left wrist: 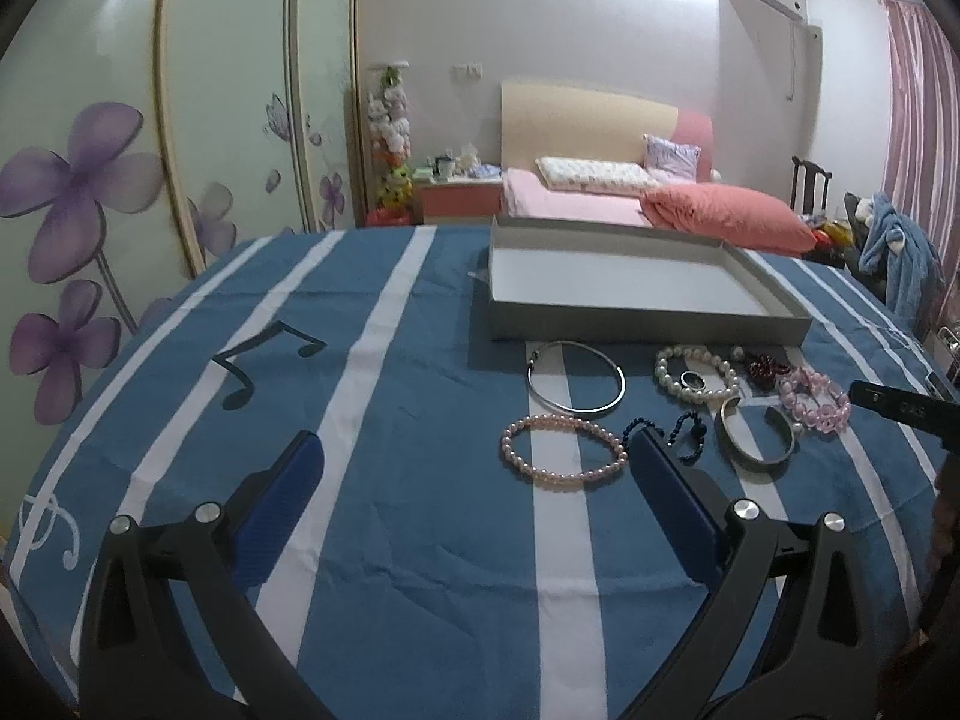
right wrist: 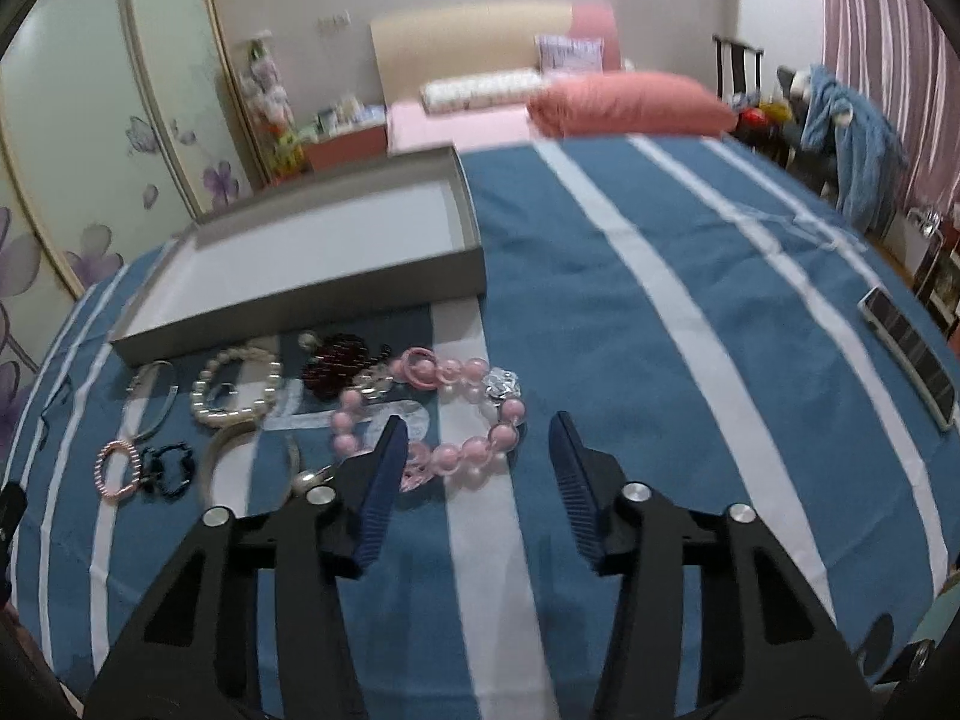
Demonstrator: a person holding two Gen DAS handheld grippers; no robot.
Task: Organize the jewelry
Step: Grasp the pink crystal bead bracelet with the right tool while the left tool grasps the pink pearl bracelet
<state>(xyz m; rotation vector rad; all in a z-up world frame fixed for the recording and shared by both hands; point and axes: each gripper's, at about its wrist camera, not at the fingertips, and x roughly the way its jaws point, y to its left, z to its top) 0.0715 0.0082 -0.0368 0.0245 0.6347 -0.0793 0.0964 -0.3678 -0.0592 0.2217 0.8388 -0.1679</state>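
From the left wrist camera, the left gripper [left wrist: 474, 456] hung over the striped blue tablecloth [left wrist: 384, 408] with its jaws spread wide and nothing between them. The grey tray [left wrist: 648, 324] sat toward the far edge of the table. In front of the tray's near wall lay the jewelry: a thin silver hoop [left wrist: 576, 378], a white pearl bracelet [left wrist: 696, 372] with a small ring [left wrist: 693, 382] inside its loop, a dark red beaded piece [left wrist: 767, 369], and a chunky pink bead bracelet [left wrist: 816, 399] nearest the table's right edge. Closer in were a pink pearl bracelet [left wrist: 564, 450], a dark blue beaded strand [left wrist: 684, 432] just beside the right fingertip, and an open silver cuff [left wrist: 757, 432].

From the right wrist camera, the right gripper [right wrist: 477, 441] was likewise released, holding nothing. Its left fingertip stood over the near side of the chunky pink bead bracelet [right wrist: 432, 414], though the blur left it unclear whether they touched. The tray [right wrist: 312, 300] lay beyond, the other pieces spreading toward the table's left edge, including the white pearl bracelet [right wrist: 237, 396] and silver cuff [right wrist: 252, 456]. A flat dark rectangular object [right wrist: 906, 354] rested near the right edge.
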